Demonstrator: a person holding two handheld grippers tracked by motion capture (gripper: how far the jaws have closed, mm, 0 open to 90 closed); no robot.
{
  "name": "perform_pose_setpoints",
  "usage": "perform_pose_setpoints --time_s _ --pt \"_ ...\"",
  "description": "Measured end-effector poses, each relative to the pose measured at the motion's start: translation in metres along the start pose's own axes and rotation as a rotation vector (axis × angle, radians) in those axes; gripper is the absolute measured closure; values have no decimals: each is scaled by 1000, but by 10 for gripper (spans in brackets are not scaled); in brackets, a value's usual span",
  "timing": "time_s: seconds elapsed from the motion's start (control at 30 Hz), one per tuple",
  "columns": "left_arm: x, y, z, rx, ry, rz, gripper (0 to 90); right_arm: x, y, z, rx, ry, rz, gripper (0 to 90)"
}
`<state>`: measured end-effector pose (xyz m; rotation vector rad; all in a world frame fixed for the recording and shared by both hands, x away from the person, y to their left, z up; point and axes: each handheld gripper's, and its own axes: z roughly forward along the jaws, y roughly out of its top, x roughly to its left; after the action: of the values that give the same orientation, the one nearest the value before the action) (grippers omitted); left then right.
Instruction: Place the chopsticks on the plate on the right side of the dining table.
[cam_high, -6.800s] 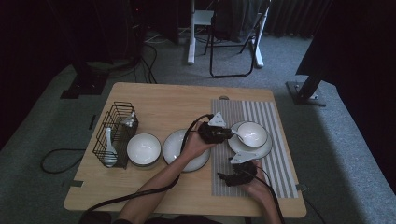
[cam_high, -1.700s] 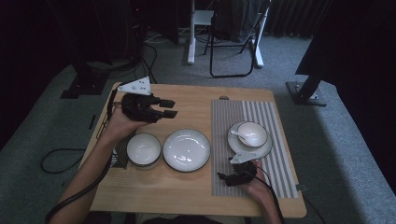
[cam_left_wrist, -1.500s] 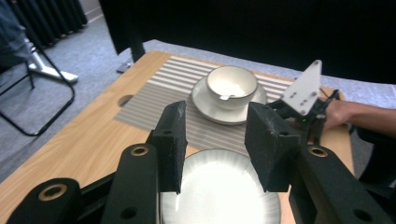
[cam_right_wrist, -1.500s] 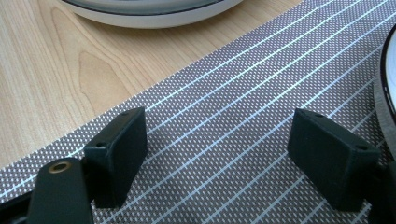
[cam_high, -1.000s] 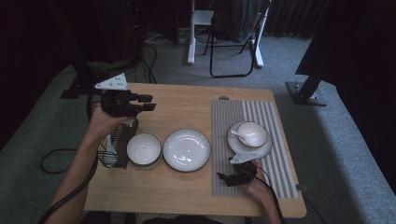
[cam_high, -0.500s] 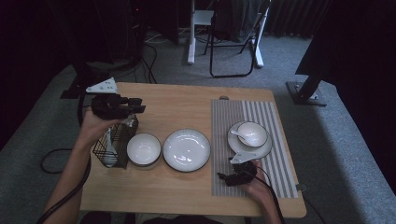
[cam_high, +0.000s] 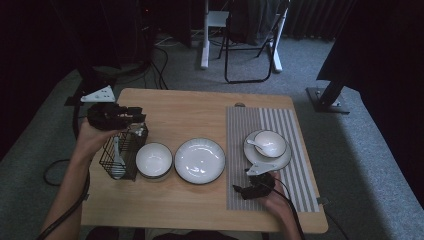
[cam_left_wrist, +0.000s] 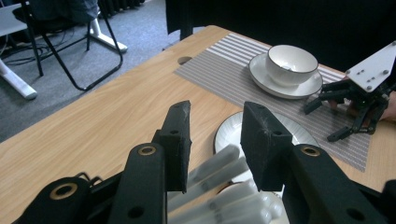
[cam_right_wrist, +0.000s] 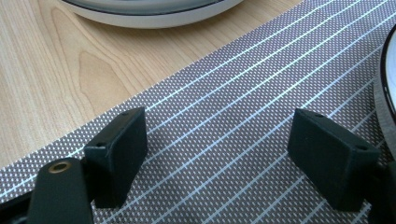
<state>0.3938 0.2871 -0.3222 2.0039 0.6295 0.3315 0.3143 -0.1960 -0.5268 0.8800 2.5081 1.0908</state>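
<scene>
At the left edge of the bench (cam_high: 200, 107), the left hand-held gripper (cam_high: 134, 114) hangs just above the far end of a black wire basket (cam_high: 122, 150), which stands beside the left rim and holds white spoons (cam_high: 116, 159). In the left gripper view that hand-held gripper (cam_left_wrist: 214, 140) has its jaws parted with a gap between them, and blurred white spoon handles (cam_left_wrist: 219, 182) lie just below and between the jaws; whether the pads touch them cannot be told, so it reads as released over the handles rather than clamped. Just right of the basket sits an empty white bowl (cam_high: 154, 160), touching or nearly touching the basket's side, and next comes a wide white plate (cam_high: 200, 160) near the middle of the bench. Further right a striped grey placemat (cam_high: 290, 130) carries a saucer (cam_high: 280, 161) with a cup (cam_high: 270, 142) on it, a spoon (cam_high: 258, 145) lying in the cup. The right hand-held gripper (cam_high: 242, 191) rests low on the near part of the placemat, just in front of the saucer, well apart from the basket. In the right gripper view its jaws stand wide apart over the mat's weave (cam_right_wrist: 219, 116), grasping nothing.
</scene>
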Motion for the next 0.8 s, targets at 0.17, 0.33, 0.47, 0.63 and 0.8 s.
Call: perform_pose_setpoints --time_s 0.17,0.33,0.47,0.63,0.8 --pt "2 -4 -3 -2 4 -13 634 0 0 0 0 0 0 195" --pt "2 -5 -1 6 6 -15 635 0 0 0 0 0 0 194" --pt "1 -5 4 21 6 -9 635 0 0 0 0 0 0 195" --pt "1 -4 8 28 4 -6 634 0 0 0 0 0 0 195" --pt "3 -6 11 33 10 -12 634 0 0 0 0 0 1 195"
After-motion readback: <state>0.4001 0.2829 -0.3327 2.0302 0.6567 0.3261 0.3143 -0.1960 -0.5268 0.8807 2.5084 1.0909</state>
